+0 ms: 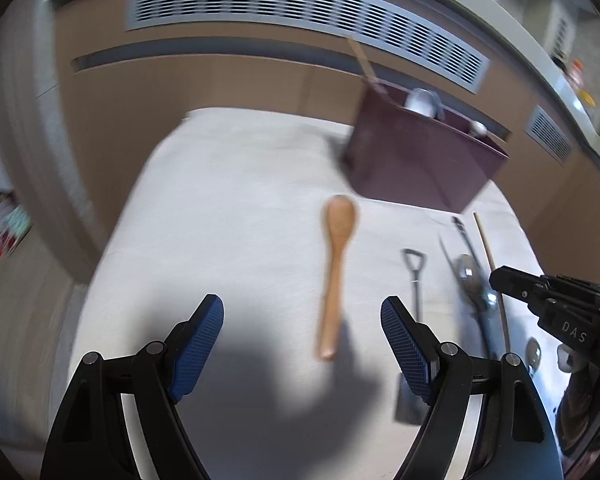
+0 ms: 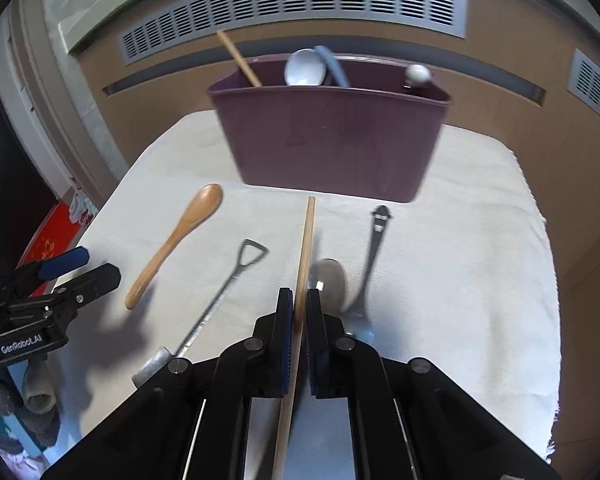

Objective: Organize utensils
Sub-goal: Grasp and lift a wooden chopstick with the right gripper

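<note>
So, my right tongs (image 2: 299, 306) are clamped on a wooden chopstick (image 2: 305, 248), which runs between the pads and points toward the bin; it's gripped, but I can't tell whether it's off the cloth yet. My left tongs (image 1: 302, 320) are spread wide and empty, hanging over the cloth with the wooden spoon (image 1: 336, 264) lying between and just ahead of the fingers, untouched. Progress, as I read it: partway. The purple bin (image 2: 332, 140) at the far edge of the white cloth (image 2: 480, 240) already holds a wooden stick (image 2: 238, 58), a pale blue ladle-type spoon (image 2: 306, 68) and something with a white round knob (image 2: 418, 74). Left on the cloth: the wooden spoon, a small shovel-shaped metal spoon (image 2: 220, 300), a metal spoon (image 2: 332, 280) right beside the chopstick, and a dark-handled metal utensil (image 2: 370, 264) next to that, plus the chopstick I'm holding. So roughly five pieces to go. Next for me is likely chopstick into the bin, with the left tongs well placed for the wooden spoon. Both views are motion-blurred, so fine contact is uncertain.
</note>
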A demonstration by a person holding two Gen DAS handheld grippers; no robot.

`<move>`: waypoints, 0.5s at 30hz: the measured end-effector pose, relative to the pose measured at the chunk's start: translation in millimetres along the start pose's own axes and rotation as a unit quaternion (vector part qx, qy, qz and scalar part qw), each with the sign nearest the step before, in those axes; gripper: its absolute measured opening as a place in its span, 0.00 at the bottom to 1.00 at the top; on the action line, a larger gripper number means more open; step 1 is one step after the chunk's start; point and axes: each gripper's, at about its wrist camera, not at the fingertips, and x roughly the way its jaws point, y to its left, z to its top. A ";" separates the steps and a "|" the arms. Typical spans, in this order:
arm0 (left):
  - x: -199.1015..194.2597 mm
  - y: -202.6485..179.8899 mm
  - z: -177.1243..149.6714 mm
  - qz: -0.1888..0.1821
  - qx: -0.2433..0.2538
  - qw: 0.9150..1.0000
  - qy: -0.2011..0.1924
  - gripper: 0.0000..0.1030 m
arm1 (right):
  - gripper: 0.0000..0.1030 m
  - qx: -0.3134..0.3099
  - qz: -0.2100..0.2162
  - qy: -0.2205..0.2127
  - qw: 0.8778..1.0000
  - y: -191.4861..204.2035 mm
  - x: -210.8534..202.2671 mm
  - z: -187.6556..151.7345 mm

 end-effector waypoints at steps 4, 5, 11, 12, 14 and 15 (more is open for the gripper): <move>22.7 -19.3 25.8 -0.028 0.046 0.998 0.023 0.77 | 0.06 0.020 0.012 0.001 1.000 -19.3 -8.6 -5.9; 31.0 -23.2 33.8 -0.030 0.055 0.997 0.034 0.77 | 0.06 0.024 0.014 0.000 1.000 -21.7 -9.2 -6.1; 80.7 -37.5 72.8 0.001 0.087 0.991 0.100 0.61 | 0.07 0.045 0.029 0.003 0.999 -39.8 -6.8 -12.2; 88.7 -38.7 77.0 0.007 0.088 0.990 0.112 0.58 | 0.07 0.046 0.031 0.004 0.998 -41.8 -5.7 -13.5; 103.1 -40.9 81.7 0.017 0.089 0.987 0.136 0.57 | 0.07 0.050 0.036 0.007 0.998 -45.1 -6.6 -16.5; 108.5 -40.4 81.7 0.024 0.088 0.986 0.143 0.54 | 0.07 0.052 0.040 0.009 0.998 -46.7 -5.4 -16.9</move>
